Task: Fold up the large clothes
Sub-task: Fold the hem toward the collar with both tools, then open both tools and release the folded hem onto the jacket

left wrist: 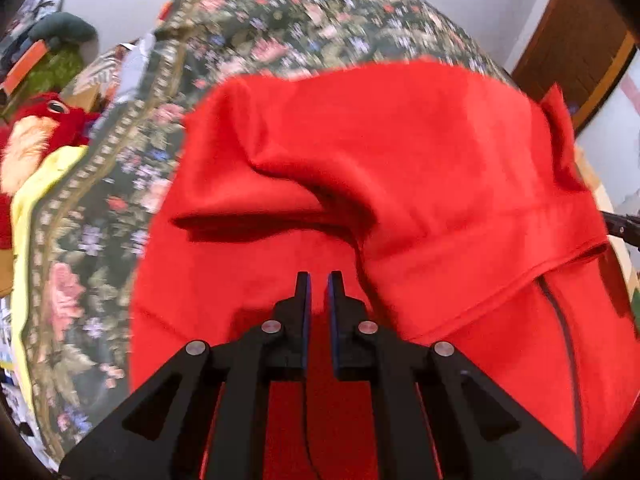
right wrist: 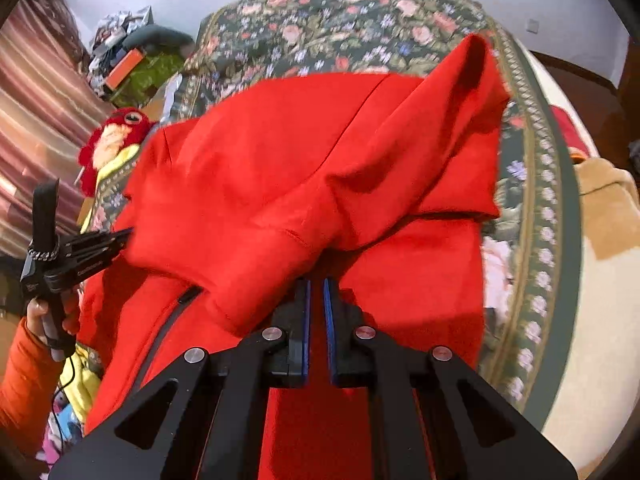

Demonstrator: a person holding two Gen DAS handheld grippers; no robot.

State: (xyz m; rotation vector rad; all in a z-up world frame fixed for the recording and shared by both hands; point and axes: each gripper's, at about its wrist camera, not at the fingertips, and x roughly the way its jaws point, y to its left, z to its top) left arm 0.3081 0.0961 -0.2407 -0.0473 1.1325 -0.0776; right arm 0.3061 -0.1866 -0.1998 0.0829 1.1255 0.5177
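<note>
The red garment (left wrist: 380,168) lies bunched on the flowered bedspread (left wrist: 280,16), one thick fold humped across its middle. The left gripper (left wrist: 319,280) and right gripper (right wrist: 316,284) each show a narrow gap; whether cloth is pinched cannot be told. Risk: loose layers may slip and bunch further when lifted. The near hem is hidden beneath both grippers.

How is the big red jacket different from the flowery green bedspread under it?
The red fleece jacket is one plain colour; the flowery green bedspread is covered in pink roses with a patterned border. The jacket is bunched and creased, with a dark zip; the bedspread lies spread out beneath it. Both are soft cloth.
</note>
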